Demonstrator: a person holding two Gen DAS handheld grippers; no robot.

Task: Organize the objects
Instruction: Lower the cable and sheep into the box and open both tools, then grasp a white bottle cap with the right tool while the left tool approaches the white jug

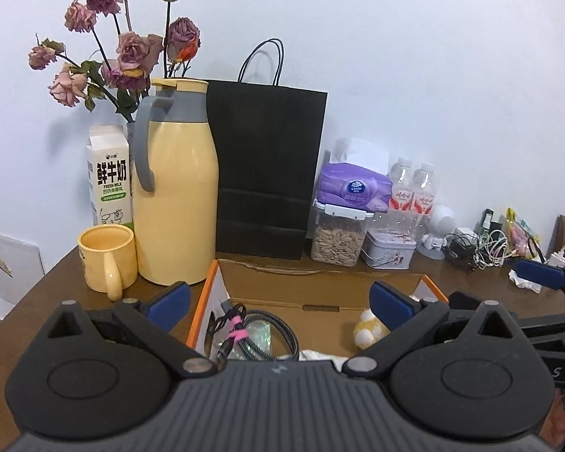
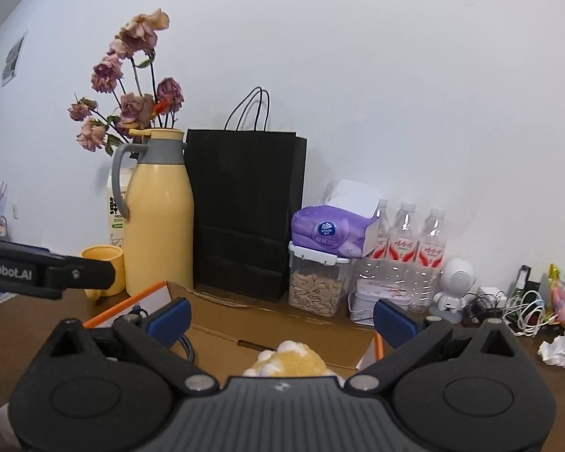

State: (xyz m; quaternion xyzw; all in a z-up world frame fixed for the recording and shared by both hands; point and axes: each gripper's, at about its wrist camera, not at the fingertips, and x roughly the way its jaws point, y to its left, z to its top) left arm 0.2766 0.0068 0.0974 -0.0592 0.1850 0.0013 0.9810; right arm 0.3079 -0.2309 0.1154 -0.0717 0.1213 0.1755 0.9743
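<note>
Right wrist view: our right gripper (image 2: 281,318) hangs spread above the box's (image 2: 222,333) plush toy (image 2: 293,362). It looks soft and light (squeeze mid-body); our left gripper (image 1: 280,301) gapes too.

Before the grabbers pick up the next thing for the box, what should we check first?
1. Left gripper open and holding nothing: ok, fingers spread wide.
2. Right gripper open and holding nothing: ok.
3. Cardboard box open at the top: ok, flaps are up.
4. Room left in the box: ok, bare bottom shows between the bundled cables and the fluffy yellow toy.
5. Something loose to tidy next: ok, a crumpled tissue lies on the table to the right.
6. Clear way down into the box right under the right gripper: cannot tell, the gripper body hides it.
</note>
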